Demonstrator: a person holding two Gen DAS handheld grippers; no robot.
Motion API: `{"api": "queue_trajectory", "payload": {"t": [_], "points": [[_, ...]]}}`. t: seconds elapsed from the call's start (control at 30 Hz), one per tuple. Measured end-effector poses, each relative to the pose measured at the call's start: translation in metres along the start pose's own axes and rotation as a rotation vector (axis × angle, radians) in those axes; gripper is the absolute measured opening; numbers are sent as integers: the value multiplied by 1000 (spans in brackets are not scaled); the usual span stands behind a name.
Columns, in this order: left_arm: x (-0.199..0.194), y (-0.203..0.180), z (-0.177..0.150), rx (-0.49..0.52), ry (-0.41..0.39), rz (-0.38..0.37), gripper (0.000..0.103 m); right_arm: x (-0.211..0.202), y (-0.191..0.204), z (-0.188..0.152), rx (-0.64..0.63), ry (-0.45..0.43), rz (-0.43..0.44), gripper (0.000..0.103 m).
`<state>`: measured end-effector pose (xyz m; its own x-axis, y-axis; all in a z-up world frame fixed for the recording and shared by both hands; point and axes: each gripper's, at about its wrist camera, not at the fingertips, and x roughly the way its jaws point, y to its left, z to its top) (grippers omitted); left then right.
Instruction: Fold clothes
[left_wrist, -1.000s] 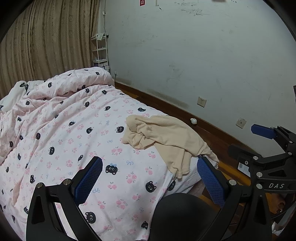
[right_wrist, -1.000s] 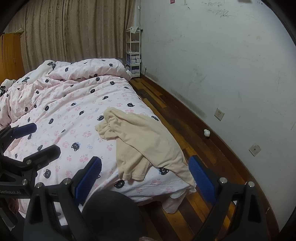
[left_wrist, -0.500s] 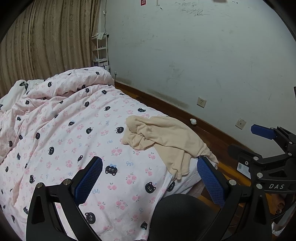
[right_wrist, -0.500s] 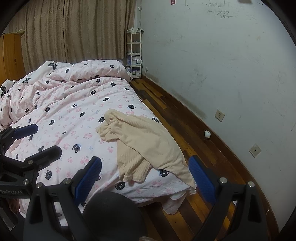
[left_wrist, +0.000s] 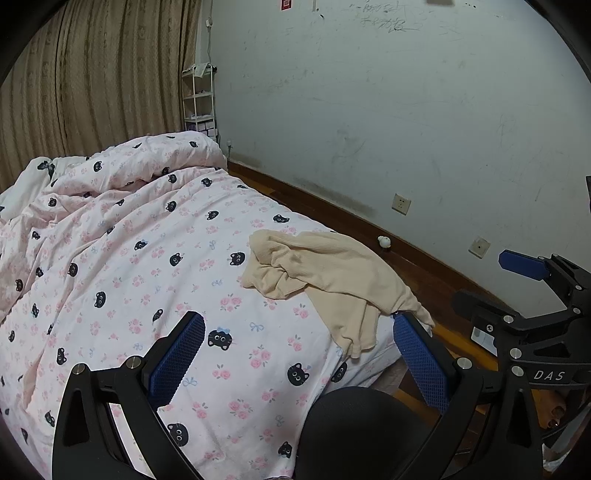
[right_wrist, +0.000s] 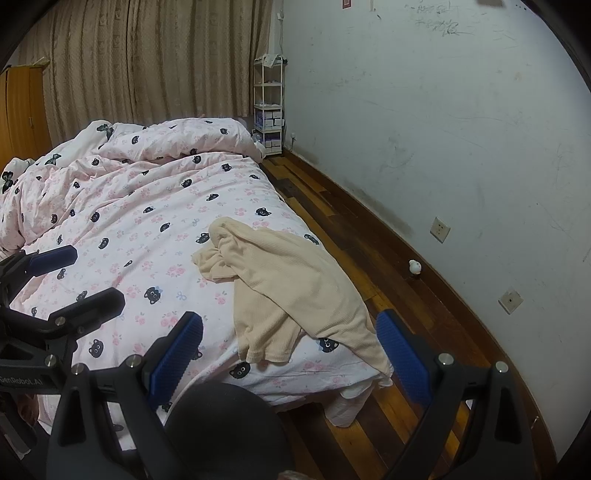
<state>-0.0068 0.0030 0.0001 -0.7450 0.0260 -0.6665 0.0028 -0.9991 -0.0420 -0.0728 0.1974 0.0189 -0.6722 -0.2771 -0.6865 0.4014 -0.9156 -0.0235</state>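
My left gripper (left_wrist: 299, 354) and right gripper (right_wrist: 290, 349) hover with jaws apart, holding nothing; the crumpled beige garment (right_wrist: 288, 284) lies on the bed (right_wrist: 147, 229) near its corner, beside wooden floor (right_wrist: 388, 280), a scuffed wall (right_wrist: 443, 129), possibly a nightlight (right_wrist: 414, 266).

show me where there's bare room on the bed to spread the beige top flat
The widest free patch is the flat duvet between the crumpled beige top and the bunched bedding near the curtain. Nearer the left hand-held gripper it is also bare. The bed's wall-side corner is crowded: the top drapes over that edge.
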Motion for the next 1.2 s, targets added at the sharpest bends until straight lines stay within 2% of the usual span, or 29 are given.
{"api": "queue_trajectory", "payload": {"t": [0.4,0.6,1.2], "points": [[3,0,-3,-1,3,-4,101,1,0,-2,4,2,0,97],[17,6,-4,-25,46,-97,101,11,-3,-4,7,12,18,97],[114,38,4,-31,125,-84,101,90,-21,-28,13,95,35,97]]}}
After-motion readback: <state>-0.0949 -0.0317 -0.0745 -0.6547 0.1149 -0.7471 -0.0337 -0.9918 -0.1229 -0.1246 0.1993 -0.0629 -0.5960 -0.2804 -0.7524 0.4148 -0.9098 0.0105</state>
